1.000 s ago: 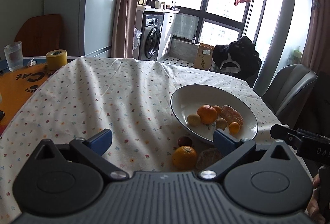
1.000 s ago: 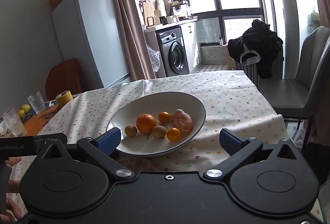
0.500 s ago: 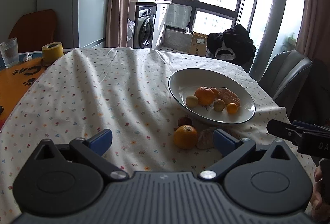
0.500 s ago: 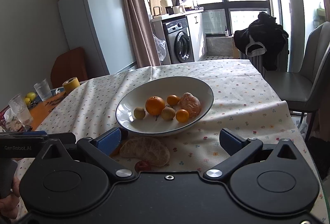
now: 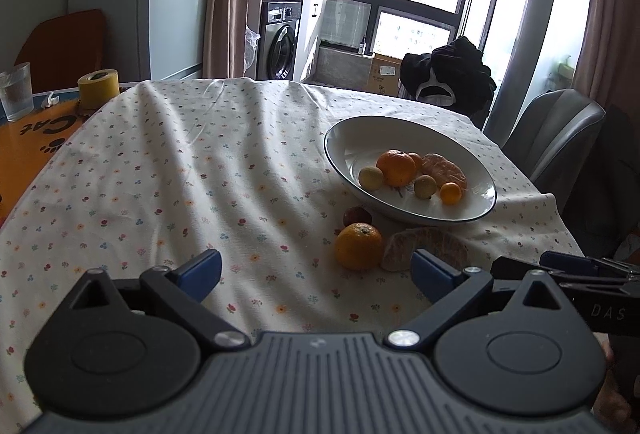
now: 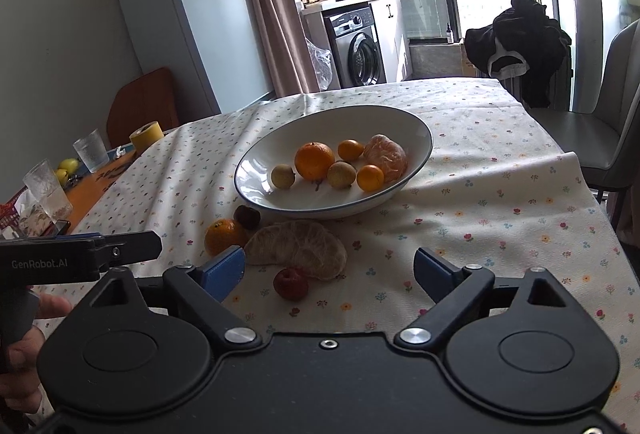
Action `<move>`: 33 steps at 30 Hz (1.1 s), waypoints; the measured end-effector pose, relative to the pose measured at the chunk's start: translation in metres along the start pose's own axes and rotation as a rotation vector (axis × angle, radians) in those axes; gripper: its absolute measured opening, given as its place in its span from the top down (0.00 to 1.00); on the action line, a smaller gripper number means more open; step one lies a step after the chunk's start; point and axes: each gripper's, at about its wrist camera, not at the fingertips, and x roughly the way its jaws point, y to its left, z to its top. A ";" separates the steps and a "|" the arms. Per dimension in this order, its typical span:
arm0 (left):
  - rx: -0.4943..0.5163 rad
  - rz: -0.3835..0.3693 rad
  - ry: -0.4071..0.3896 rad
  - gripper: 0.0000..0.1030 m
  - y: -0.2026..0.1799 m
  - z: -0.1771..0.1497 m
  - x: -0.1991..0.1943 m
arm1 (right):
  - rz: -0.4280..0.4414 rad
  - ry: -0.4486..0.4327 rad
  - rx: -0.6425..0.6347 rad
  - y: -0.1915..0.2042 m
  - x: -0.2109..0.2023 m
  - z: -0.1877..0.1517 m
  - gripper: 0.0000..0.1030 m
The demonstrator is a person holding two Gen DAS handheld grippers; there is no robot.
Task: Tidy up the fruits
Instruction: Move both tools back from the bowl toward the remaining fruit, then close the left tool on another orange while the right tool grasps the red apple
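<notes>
A white bowl (image 5: pixel 344 138) (image 6: pixel 416 126) on the flowered cloth holds several small fruits, among them an orange (image 5: pixel 396 167) (image 6: pixel 314 160) and a peeled citrus (image 5: pixel 444 170) (image 6: pixel 386 157). In front of the bowl lie a whole orange (image 5: pixel 359 246) (image 6: pixel 224 235), a peeled citrus piece (image 5: pixel 430 246) (image 6: pixel 298 248) and two small dark red fruits (image 5: pixel 357 215) (image 6: pixel 291 284) (image 6: pixel 247 217). My left gripper (image 5: pixel 316 272) is open and empty, just short of the orange. My right gripper (image 6: pixel 330 268) is open and empty above the peeled piece and the near red fruit.
A yellow tape roll (image 5: pixel 98 88) (image 6: pixel 147 135) and drinking glasses (image 5: pixel 16 90) (image 6: pixel 91 150) stand on the orange mat at the left. A grey chair (image 5: pixel 556 138) (image 6: pixel 612 122) stands at the table's right edge. The cloth left of the bowl is bare.
Both grippers have drawn back and up from the bowl, so the loose fruits in front of it have come into view. Both stay open.
</notes>
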 end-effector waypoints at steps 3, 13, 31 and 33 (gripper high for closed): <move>0.003 -0.001 0.000 0.03 0.001 -0.002 0.001 | -0.001 0.022 -0.006 0.003 0.005 -0.003 0.18; 0.007 -0.007 0.013 0.17 0.003 -0.007 0.013 | 0.021 0.084 -0.028 0.012 0.024 -0.009 0.44; 0.027 -0.055 0.054 0.48 -0.013 -0.006 0.038 | 0.040 0.093 -0.054 0.014 0.034 -0.006 0.79; 0.032 -0.056 0.058 0.50 -0.015 -0.006 0.042 | 0.034 0.085 -0.050 0.013 0.032 -0.005 0.79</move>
